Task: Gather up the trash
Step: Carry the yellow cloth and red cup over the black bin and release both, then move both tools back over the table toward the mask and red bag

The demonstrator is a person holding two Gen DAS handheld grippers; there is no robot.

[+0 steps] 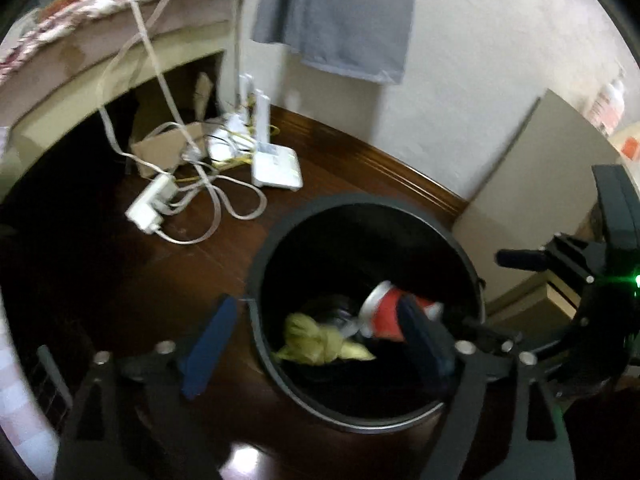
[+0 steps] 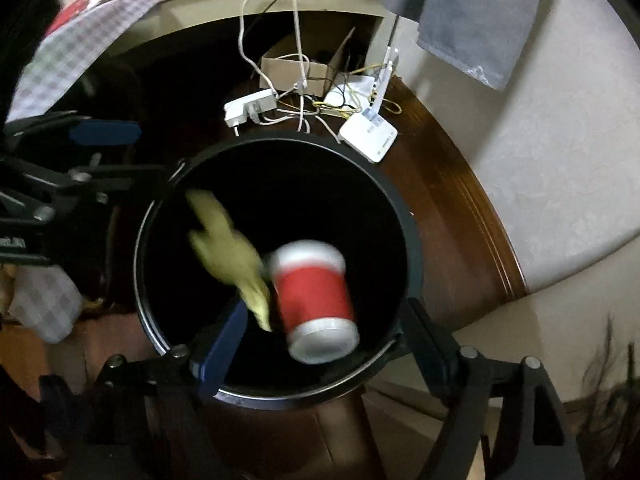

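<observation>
A black round trash bin [image 1: 260,264] [image 2: 412,264] stands on the dark wood floor. Inside it are a red and white can [image 1: 384,312] [image 2: 316,300] and a crumpled yellow wrapper [image 1: 320,340] [image 2: 228,256], both blurred in the right wrist view as if falling. My left gripper [image 1: 316,344] is open over the bin's near rim and empty. My right gripper [image 2: 324,344] is open above the bin's mouth and empty. The right gripper also shows in the left wrist view [image 1: 580,272], and the left gripper shows in the right wrist view [image 2: 92,152].
A white power strip [image 1: 152,204] [image 2: 250,110], tangled cables [image 1: 208,184], a white router [image 1: 276,166] [image 2: 368,136] and a cardboard box [image 1: 164,148] [image 2: 292,70] lie on the floor behind the bin. A bed [image 1: 100,40] is at left. A grey cloth [image 1: 340,16] hangs on the wall.
</observation>
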